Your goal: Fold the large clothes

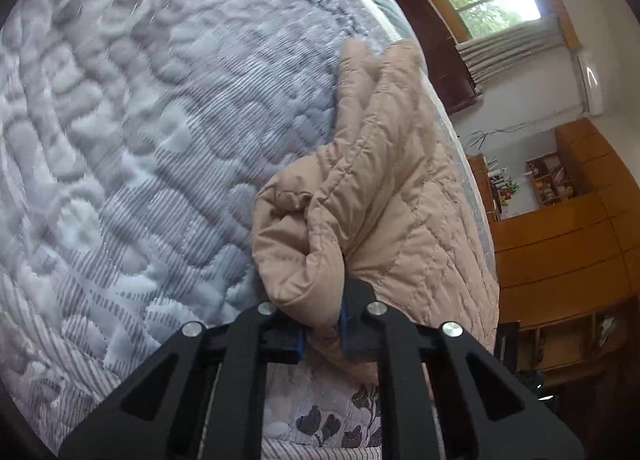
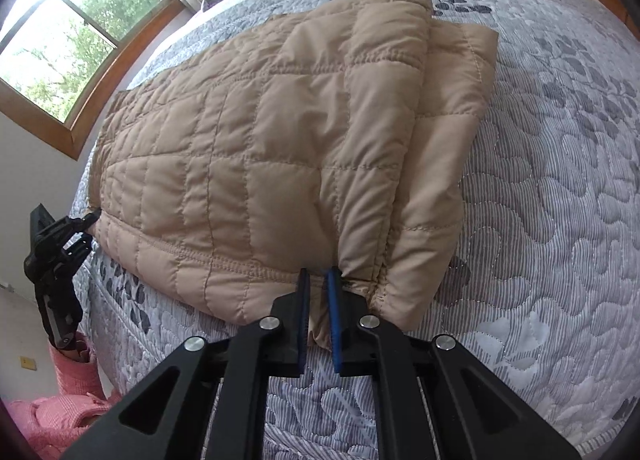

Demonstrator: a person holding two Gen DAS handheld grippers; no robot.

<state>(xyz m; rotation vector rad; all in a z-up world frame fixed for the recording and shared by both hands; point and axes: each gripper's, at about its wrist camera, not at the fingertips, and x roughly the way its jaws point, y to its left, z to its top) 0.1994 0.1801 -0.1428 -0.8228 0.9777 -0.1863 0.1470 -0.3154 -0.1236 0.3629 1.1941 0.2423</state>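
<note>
Quilted beige jacket (image 2: pixel 280 148) lies spread on the bed (image 2: pixel 560 220), over a grey bedspread with a leaf pattern, and its near hem reaches almost to the bed's edge. One side is already laid over the middle, so the garment looks partly folded.

Right gripper (image 2: pixel 318 312) has its jaws nearly together, and the blue pads pinch a thin piece of the hem near the right corner. Left gripper (image 1: pixel 320 324) is closed on the other corner of the hem, where a thick bunch of padded fabric sits between its jaws. In the right wrist view this left gripper appears at the far left end of the hem, well apart from the right one.

My judgement is that the step in hand is taking hold of both bottom corners, ready for the next fold. The next move probably calls for lifting both corners together and carrying the hem toward the far end, with the two hands level, so that the edge stays straight. The thin pinch on the right side could slip.
</note>
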